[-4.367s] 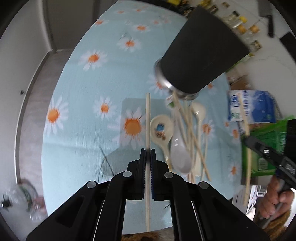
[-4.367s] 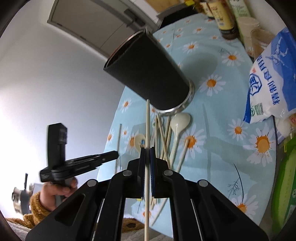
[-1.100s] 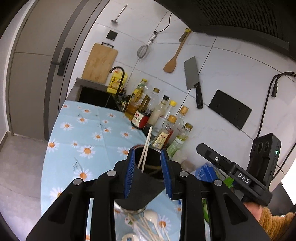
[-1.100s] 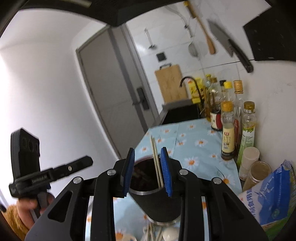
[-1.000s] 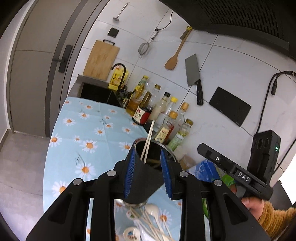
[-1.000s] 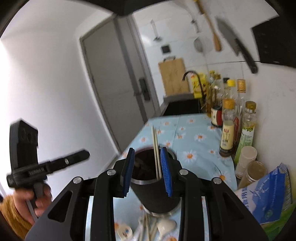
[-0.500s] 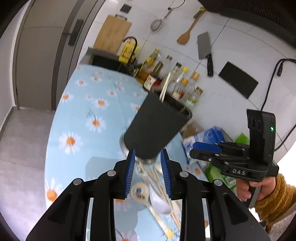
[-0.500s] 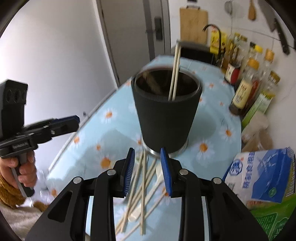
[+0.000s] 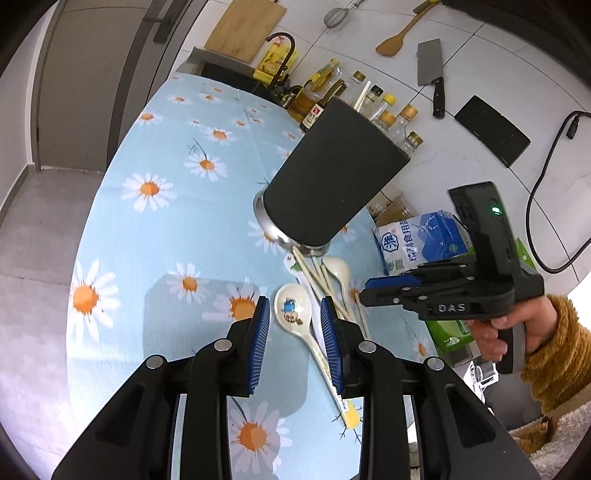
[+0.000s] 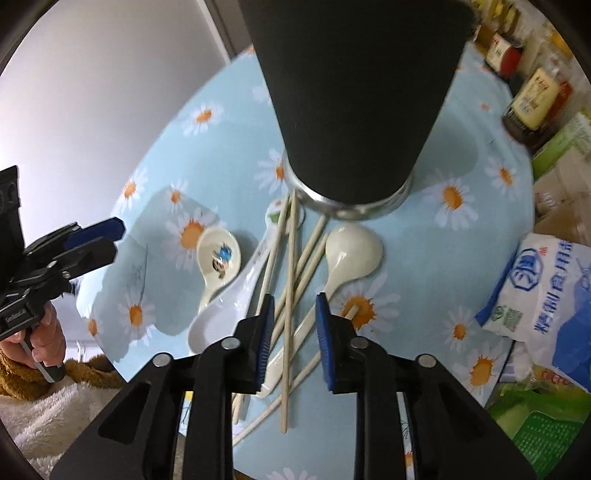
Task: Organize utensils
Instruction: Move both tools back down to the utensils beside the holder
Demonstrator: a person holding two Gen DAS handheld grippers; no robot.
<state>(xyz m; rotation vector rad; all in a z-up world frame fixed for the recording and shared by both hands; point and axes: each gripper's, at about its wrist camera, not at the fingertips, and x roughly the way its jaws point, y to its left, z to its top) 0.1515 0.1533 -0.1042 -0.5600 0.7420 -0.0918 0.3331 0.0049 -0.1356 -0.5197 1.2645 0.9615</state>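
A tall black utensil holder (image 9: 332,173) (image 10: 358,96) stands on the daisy tablecloth, with chopstick tips (image 9: 362,96) poking out of its top. In front of it lies a pile of wooden chopsticks (image 10: 291,273) (image 9: 321,280) and white ceramic spoons: one with a cartoon print (image 9: 293,308) (image 10: 218,258), a plain one (image 10: 351,251) (image 9: 338,269). My left gripper (image 9: 295,317) is open and empty, hovering over the cartoon spoon. My right gripper (image 10: 293,306) is open and empty above the chopsticks; it also shows in the left wrist view (image 9: 391,291).
A blue-white salt bag (image 10: 546,291) (image 9: 421,240) and green packages (image 10: 535,432) lie at the right. Sauce bottles (image 9: 332,96) line the back wall by a sink. A cleaver (image 9: 432,70) and wooden spatula (image 9: 402,33) hang on the tiled wall.
Both grippers held one chopstick each, dropped them into the holder and opened. They have since come down from above the holder toward the pile on the cloth.
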